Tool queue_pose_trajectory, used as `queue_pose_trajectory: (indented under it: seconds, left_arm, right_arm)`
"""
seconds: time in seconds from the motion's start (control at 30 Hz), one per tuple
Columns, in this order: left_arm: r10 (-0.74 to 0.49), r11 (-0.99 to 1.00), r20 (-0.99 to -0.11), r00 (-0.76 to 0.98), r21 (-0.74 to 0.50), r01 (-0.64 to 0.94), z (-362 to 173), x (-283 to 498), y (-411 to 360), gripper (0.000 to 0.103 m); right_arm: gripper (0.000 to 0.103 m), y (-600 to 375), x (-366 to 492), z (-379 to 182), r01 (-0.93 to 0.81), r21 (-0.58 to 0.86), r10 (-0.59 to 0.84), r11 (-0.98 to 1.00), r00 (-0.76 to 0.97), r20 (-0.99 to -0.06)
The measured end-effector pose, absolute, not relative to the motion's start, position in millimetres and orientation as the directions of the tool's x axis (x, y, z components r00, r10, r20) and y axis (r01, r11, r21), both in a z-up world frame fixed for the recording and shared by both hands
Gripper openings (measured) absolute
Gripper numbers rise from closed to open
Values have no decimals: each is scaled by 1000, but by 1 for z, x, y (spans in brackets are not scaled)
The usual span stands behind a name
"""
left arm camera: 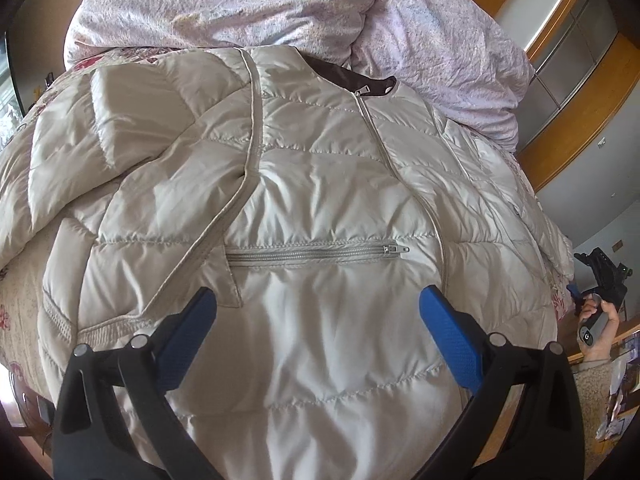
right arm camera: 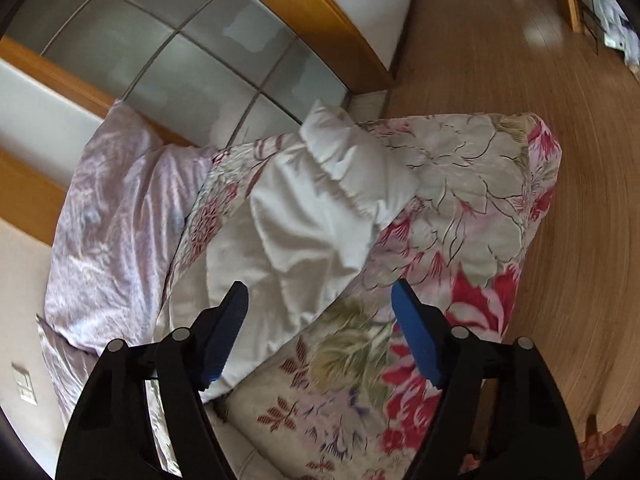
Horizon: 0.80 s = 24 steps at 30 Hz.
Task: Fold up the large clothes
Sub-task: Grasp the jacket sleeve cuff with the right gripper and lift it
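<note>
A large cream quilted jacket (left arm camera: 320,184) lies front up on the bed, zipped, with a dark lining at the collar and a zipped pocket (left arm camera: 312,254). Its left sleeve (left arm camera: 132,152) is folded across the body. My left gripper (left arm camera: 318,320) hovers open above the jacket's lower front, holding nothing. In the right wrist view the jacket's other sleeve (right arm camera: 320,208) lies out over the floral bedspread. My right gripper (right arm camera: 320,312) is open above that sleeve and empty. It also shows in a hand at the right edge of the left wrist view (left arm camera: 600,280).
A floral bedspread (right arm camera: 460,208) covers the bed. A crumpled lilac quilt (left arm camera: 248,4) lies at the head of the bed, behind the jacket. Wooden floor (right arm camera: 540,60) runs past the bed's edge. A wood-framed glass wardrobe door (right arm camera: 180,52) stands behind.
</note>
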<state>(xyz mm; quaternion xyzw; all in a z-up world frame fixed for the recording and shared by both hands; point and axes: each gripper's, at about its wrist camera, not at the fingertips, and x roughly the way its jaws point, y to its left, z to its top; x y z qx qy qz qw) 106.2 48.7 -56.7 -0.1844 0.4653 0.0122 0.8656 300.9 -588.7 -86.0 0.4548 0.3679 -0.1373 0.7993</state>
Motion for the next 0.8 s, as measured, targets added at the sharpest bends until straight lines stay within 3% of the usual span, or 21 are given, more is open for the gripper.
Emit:
queue_pose_trajectory:
  seconds: [0.27,0.4,0.5,0.63,0.8]
  left_arm:
    - [-202,904,-753,627,-389,-176,-58,110,61,101]
    - [-225,873,-712,665,-451,-187,-59,108,73,101]
    - [-207,871,-700,684,-450,-197,-58,105,79,101]
    - [-179,870,-678,713,-448,-208,-57,101,87,101]
    - [-155,867,-643,750,-452,-209,-55,92,99,101]
  right_arm:
    - [42,-611,321,-115,587,678,171,443,687,-706]
    - [38,-613,331,-117,591,675,152,442,692,-706]
    - [27,-611,339,-113,602,639,117,479,677,-726]
    - [16,-591,350,-81,565,547,15,617,687,-727]
    - [13,-545,359,-14,421,454,-46,785,771,-635]
